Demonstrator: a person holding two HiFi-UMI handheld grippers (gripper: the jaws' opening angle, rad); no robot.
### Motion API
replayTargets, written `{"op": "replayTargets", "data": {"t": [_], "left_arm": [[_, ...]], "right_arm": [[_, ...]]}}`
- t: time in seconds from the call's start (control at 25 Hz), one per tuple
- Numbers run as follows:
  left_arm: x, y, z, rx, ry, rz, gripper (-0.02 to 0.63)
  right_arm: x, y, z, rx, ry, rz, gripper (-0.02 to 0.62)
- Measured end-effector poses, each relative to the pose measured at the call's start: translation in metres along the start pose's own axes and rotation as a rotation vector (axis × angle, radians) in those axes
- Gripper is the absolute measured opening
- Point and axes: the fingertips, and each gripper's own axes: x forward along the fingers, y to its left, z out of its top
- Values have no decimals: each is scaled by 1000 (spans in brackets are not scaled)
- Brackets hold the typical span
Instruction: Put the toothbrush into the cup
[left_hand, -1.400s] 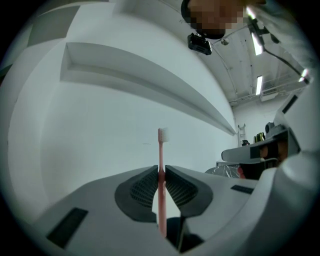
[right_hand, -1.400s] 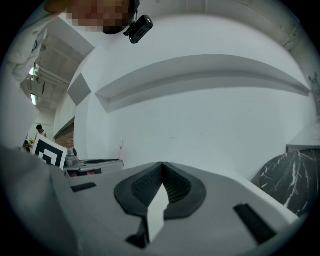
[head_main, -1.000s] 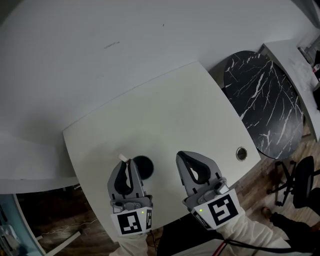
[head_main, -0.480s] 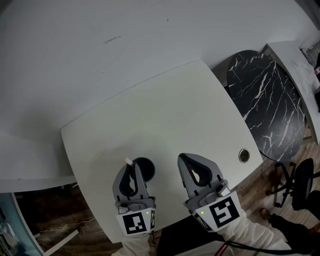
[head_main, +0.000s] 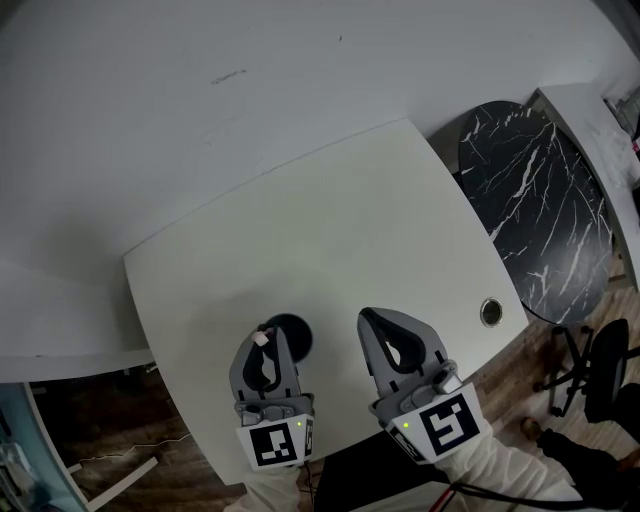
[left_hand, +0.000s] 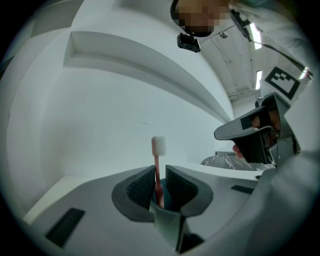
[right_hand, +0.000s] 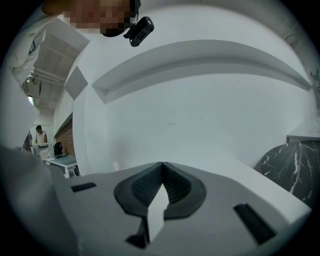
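From my seat the white table (head_main: 330, 230) is mostly bare, set against a pale wall (head_main: 200, 100). A round cable grommet (head_main: 491, 312) sits in the table's right-hand corner, well apart from both tools. Off the table's right edge stands a round black marble table (head_main: 540, 200), and below that an office chair (head_main: 600, 365) on wooden floor (head_main: 100, 430). None of these lies near my working spot. The only thing crowding it is my own hardware. The left gripper (head_main: 266, 345) covers the near-left part of the cup (head_main: 292, 335), a dark round vessel close to the table's near edge, so in the head view I get only part of its rim and a black interior. I cannot make out anything inside it. The left gripper's jaws are clamped on the toothbrush (left_hand: 158, 167), which stands upright between the ribbed pads. Its pink handle rises to a white bristle head above the jaw tips. Its lower end drops out of sight behind the jaws, so I cannot tell whether it has entered the cup. From above, the brush head shows just beside the cup's left rim. The right gripper (right_hand: 162, 166) hangs just to the right of the cup, not touching it. Its jaws are pressed together with nothing between them.
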Motion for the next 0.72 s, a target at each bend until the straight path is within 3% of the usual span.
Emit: {"op": "replayTargets", "data": {"t": [0.44, 0.52, 0.72], "left_arm": [[-3, -3, -6, 1, 45, -5, 60], [-4, -3, -9, -6, 55, -6, 103], [-5, -7, -9, -10, 69, -17, 135]], "right_arm": [[-3, 3, -1, 10, -2, 5, 3], [-3, 4, -1, 12, -3, 8, 3], [-8, 6, 2, 13, -9, 13, 3]]}}
